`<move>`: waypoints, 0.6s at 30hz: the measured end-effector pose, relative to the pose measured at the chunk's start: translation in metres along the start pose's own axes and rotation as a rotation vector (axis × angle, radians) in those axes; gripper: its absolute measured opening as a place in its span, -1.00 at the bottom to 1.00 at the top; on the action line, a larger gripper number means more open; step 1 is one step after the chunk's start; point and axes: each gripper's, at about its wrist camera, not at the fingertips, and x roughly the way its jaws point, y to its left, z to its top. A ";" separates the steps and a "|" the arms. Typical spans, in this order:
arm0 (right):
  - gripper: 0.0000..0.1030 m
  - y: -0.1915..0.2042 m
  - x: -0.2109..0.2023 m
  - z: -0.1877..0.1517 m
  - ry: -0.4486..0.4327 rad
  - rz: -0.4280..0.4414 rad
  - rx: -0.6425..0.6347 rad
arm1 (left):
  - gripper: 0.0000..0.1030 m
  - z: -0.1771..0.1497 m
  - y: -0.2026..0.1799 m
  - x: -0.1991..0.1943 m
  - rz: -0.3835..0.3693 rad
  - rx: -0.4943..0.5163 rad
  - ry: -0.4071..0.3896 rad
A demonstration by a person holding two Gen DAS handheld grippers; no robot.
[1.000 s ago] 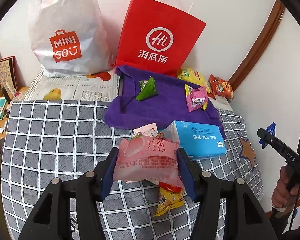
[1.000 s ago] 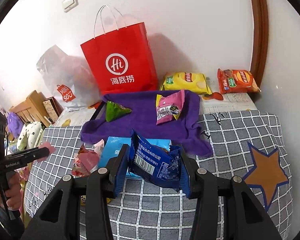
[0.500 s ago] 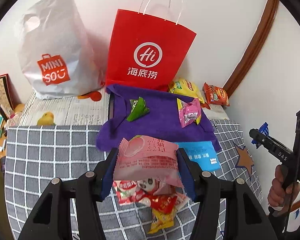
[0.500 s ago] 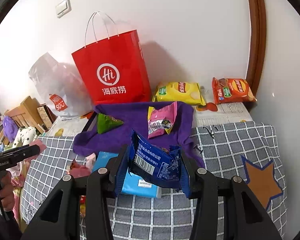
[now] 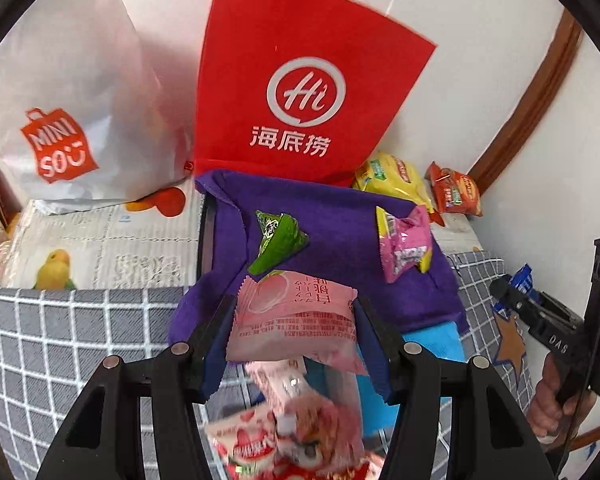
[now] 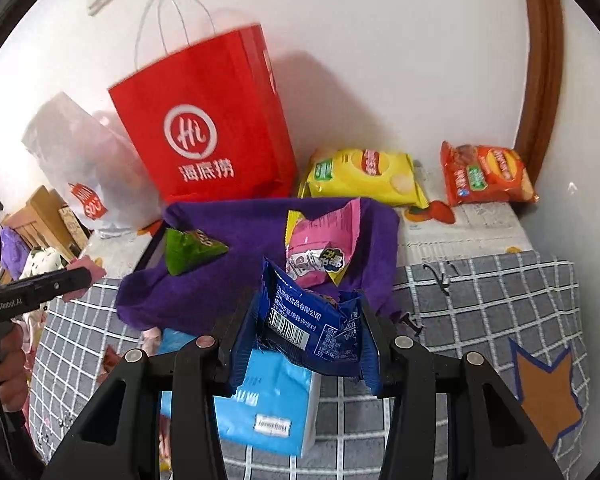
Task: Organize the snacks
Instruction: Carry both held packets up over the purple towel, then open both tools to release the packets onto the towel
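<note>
Left tongs [image 5: 295, 320] grip my pink peach packet [image 5: 293, 316]; right tongs [image 6: 310, 328] clamp the blue packet [image 6: 312, 320], both hanging just short of the purple cloth [image 5: 340, 220]. Best set each flat there, clear of the green triangle snack [image 5: 277, 240]. Pile beneath is blurred, probably more wrappers.

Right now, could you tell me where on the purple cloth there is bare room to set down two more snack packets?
The purple cloth is bare between the green packet and the pink packet, and along its back edge below the red bag. Its near edge is crowded by the blue tissue pack.
</note>
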 end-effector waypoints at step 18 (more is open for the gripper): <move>-0.12 -0.006 0.106 0.005 0.151 -0.012 -0.014 | 0.07 0.019 0.021 0.102 0.063 -0.019 0.099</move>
